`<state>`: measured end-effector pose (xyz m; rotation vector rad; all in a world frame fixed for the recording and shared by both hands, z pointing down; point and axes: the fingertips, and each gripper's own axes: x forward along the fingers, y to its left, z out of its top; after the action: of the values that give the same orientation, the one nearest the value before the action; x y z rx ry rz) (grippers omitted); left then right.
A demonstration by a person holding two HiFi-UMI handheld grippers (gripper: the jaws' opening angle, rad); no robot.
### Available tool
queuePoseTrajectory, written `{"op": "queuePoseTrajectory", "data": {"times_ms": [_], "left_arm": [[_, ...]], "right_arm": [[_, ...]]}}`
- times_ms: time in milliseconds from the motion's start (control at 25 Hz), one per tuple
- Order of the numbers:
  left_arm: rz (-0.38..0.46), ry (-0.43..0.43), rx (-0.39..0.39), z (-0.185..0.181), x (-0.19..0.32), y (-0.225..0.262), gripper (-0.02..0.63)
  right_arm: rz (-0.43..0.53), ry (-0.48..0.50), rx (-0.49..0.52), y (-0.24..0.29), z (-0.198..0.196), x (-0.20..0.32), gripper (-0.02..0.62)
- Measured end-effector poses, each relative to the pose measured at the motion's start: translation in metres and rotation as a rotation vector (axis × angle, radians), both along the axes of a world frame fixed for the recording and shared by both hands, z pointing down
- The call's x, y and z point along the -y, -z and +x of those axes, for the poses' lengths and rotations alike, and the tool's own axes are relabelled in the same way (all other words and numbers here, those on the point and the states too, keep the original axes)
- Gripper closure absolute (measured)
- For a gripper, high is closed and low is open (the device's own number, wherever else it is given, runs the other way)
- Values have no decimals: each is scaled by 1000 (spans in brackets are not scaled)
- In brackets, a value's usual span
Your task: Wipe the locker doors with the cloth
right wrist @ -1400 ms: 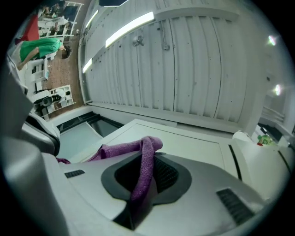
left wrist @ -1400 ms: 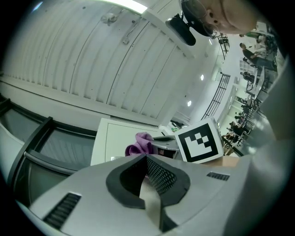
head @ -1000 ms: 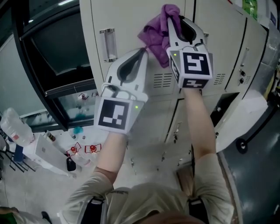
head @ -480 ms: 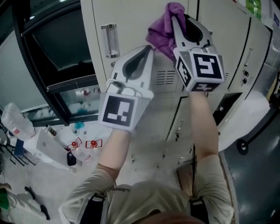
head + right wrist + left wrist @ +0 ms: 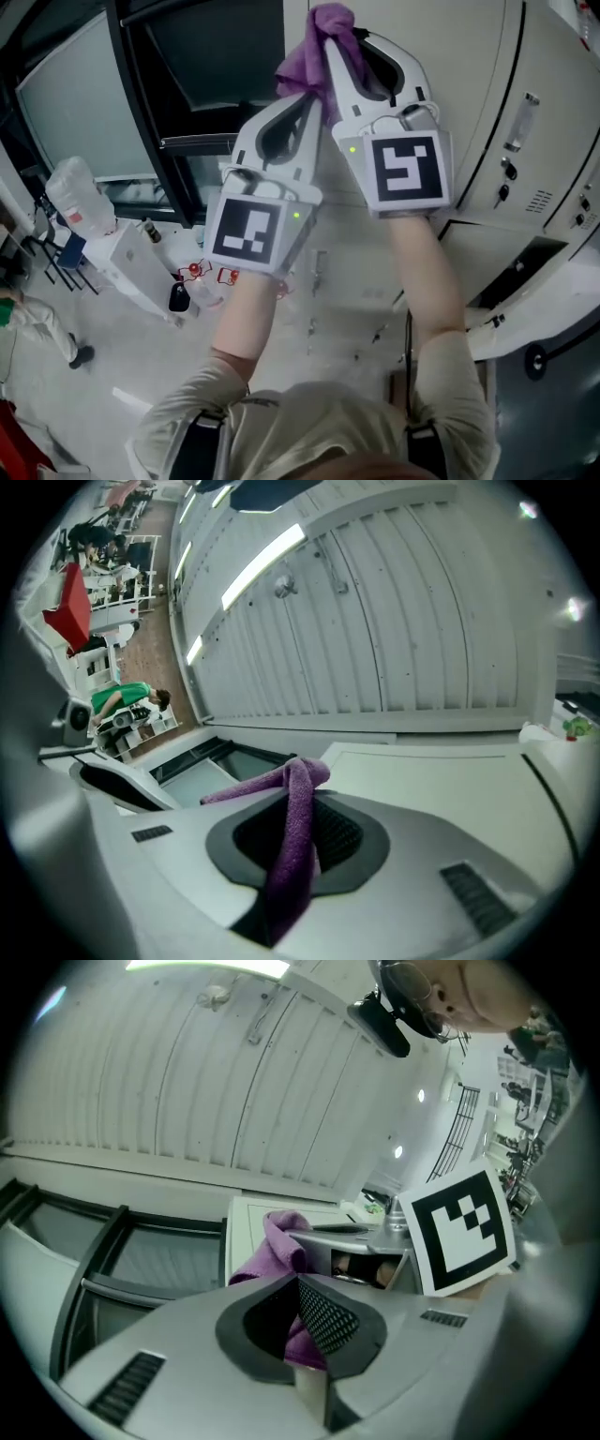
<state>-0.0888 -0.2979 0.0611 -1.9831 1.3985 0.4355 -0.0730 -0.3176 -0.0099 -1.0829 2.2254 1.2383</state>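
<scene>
Against the locker doors (image 5: 469, 56), right gripper (image 5: 343, 39) pinches purple cloth (image 5: 302, 58) (left gripper (image 5: 306, 99) closed).

I hold both grippers up before the lockers (image 5: 469, 103), with the left gripper (image 5: 307, 97) just beside the right gripper (image 5: 361, 47), on its left side. The cloth (image 5: 314, 42) sits between the right gripper's jaws (it hangs over toward the left one). Left of the lockers stands a glazed frame (image 5: 159, 141). Below it, far left, is a person (image 5: 37, 323).
</scene>
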Motion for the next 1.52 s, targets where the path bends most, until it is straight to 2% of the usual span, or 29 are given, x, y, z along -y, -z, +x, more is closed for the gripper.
{"op": "queuePoseTrajectory", "data": {"times_ms": [200,320,480,800,960,1240,1520], "left_arm": [[-30,77,-22,-36,-3,-10,605],[-41,92,-26,-44,-2,-15,604],[-35,68,-33,-38,1,-19,604],[-72,-36,-20,6,13,-25,604],[-39,-112,-15,35,13,-20,604],[-48,-218,8,82,17,-22,605],[-70,-273,27,108,20,-27,605]], "right_arm": [[-32,12,-20,-16,-35,11,543],[-44,-28,-29,-24,-36,16,543],[-56,-79,-40,-29,-25,24,543],[-102,-176,-24,-36,33,40,541],[-94,-274,-2,-37,75,43,541],[-124,-406,50,-39,146,51,541],[-150,-470,58,-46,173,54,541]]}}
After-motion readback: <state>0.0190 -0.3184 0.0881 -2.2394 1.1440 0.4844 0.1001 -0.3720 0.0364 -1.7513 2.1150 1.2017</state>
